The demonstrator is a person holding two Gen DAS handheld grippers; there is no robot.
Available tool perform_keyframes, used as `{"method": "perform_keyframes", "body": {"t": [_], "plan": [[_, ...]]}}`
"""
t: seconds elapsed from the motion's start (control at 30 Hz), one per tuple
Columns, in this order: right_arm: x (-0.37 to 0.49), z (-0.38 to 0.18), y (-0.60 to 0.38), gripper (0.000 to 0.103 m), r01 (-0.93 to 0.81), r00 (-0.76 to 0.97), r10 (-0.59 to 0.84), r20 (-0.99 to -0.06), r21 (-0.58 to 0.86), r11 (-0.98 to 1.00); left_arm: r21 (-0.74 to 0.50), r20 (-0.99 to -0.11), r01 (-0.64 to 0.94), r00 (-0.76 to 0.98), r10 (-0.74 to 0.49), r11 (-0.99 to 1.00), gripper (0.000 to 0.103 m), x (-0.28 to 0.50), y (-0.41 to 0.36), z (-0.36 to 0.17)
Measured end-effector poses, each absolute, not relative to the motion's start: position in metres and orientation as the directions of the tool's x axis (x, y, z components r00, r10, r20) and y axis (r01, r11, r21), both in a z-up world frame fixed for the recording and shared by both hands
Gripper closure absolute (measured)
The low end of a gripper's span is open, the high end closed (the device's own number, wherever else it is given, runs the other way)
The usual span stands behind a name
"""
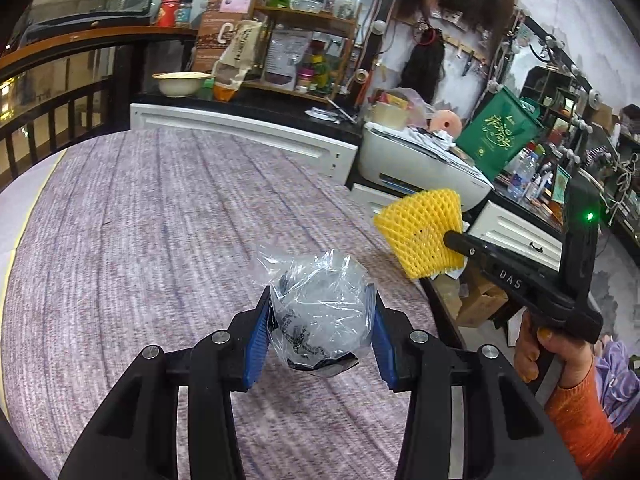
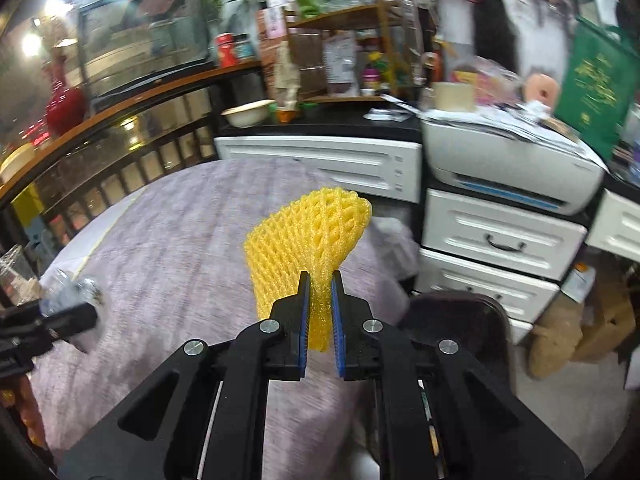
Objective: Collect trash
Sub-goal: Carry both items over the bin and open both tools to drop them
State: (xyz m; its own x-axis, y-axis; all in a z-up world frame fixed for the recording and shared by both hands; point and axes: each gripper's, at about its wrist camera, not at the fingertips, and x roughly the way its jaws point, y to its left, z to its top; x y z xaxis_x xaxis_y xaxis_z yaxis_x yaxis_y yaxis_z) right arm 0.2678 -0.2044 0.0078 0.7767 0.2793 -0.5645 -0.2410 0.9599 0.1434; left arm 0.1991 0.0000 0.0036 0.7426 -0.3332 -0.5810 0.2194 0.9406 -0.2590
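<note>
The left claw (image 1: pixel 320 320) is pinching a crumpled clear plastic bag (image 1: pixel 316 312) between its blue pads (image 1: pixel 256 340), the bundle bulging out ahead of the tips and hanging above the purple tablecloth (image 1: pixel 160 220). The right claw (image 2: pixel 320 300) is pressing nearly together on the lower end of a yellow foam fruit net (image 2: pixel 308 240), which is fanning out wide ahead of and above the tips. Both pieces of trash are being carried clear of the cloth, and no bin is showing in either view, so where they are going cannot be told. The bag is looking like the riskier load: the film is slick and springy, only its sides are being squeezed, and it could be slipping forward out of the pads if the hand tilts or jolts. The net is being held by a thin bunched strip, so a snag on the table edge or on the drawers (image 2: pixel 500 240) to the right of the claw could be tugging it free. The left view is showing the person's hand (image 1: pixel 552 352) and orange sleeve (image 1: pixel 584 420) on the right tool's handle, beyond the table's edge; the right view is showing the net's pinched strip close up, and the left tool only as a blurred shape at its far left.
</note>
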Motion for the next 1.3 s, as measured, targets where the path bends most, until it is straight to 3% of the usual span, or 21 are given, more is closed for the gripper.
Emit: {"method": "perform_keyframes", "body": {"t": [0.33, 0.63, 0.7, 0.73, 0.77, 0.83, 1.3], "plan": [[0.267, -0.025, -0.278, 0.092, -0.027, 0.792, 0.068, -0.607, 0.076, 0.997, -0.257, -0.569, 0.320, 0.713, -0.410, 0.912, 0.059, 0.208, -0.049, 0.006], [0.306, -0.104, -0.321, 0.092, 0.120, 0.688, -0.085, -0.720, -0.002, 0.993, -0.252, -0.579, 0.414, 0.660, -0.479, 0.875, 0.059, 0.219, -0.101, 0.003], [0.310, -0.120, -0.329, 0.089, 0.145, 0.660, -0.071, -0.748, 0.034, 0.989, -0.246, -0.584, 0.428, 0.651, -0.485, 0.870, 0.059, 0.219, -0.109, 0.000], [0.311, -0.128, -0.333, 0.080, 0.157, 0.643, -0.066, -0.763, 0.047, 0.986, -0.243, -0.588, 0.434, 0.645, -0.488, 0.868, 0.059, 0.219, -0.114, -0.001], [0.313, -0.137, -0.337, 0.063, 0.173, 0.619, -0.062, -0.783, 0.059, 0.983, -0.246, -0.594, 0.439, 0.637, -0.492, 0.864, 0.059, 0.220, -0.118, -0.004], [0.311, -0.147, -0.341, 0.047, 0.194, 0.603, -0.050, -0.797, 0.085, 0.977, -0.254, -0.601, 0.445, 0.623, -0.500, 0.859, 0.059, 0.222, -0.123, -0.007], [0.255, -0.140, -0.378, 0.041, 0.343, 0.623, -0.074, -0.779, 0.186, 0.921, -0.261, -0.657, 0.518, 0.523, -0.543, 0.814, 0.059, 0.235, -0.178, -0.035]]}}
